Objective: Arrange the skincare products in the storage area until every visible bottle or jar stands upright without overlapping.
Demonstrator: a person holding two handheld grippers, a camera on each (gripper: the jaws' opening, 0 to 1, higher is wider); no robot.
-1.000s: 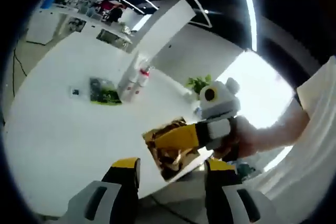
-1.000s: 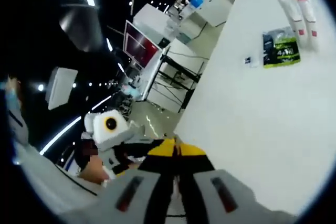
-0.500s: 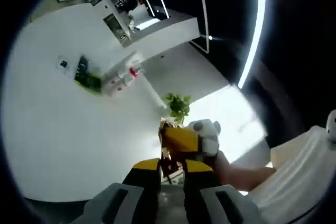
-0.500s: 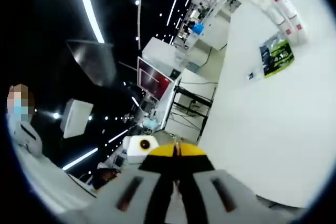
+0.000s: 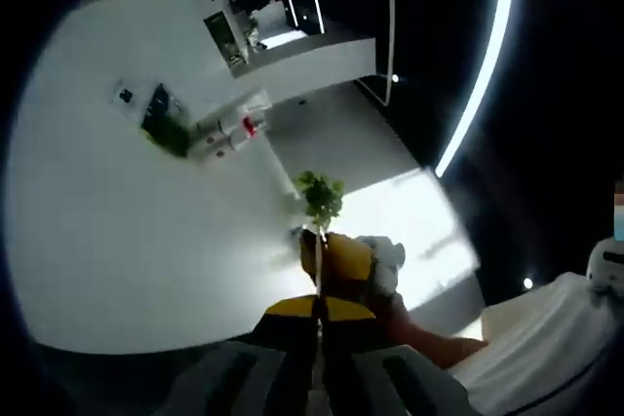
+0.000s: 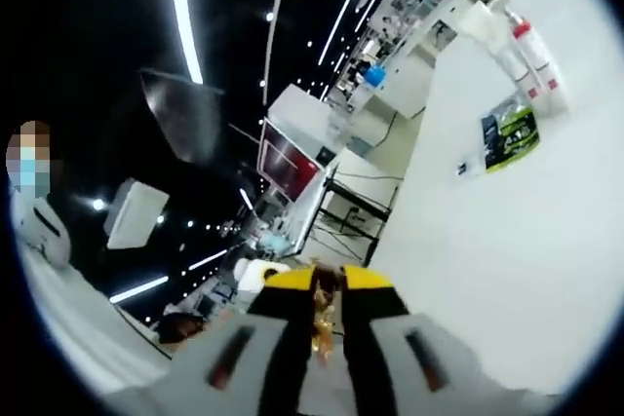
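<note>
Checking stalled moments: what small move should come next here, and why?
Probably bring the right tool over the white table: it clamps a gold packet in the air beyond the table's edge, far from the bottles.

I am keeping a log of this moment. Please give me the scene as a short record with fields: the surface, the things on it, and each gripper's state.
surface: white tabletop
products: white bottles with a red cap, beside a green and black flat packet
bottle pose: too small to tell
other item: small white card
left gripper: jaws together
right gripper: shut on a crumpled gold foil packet
background: green plant
</note>
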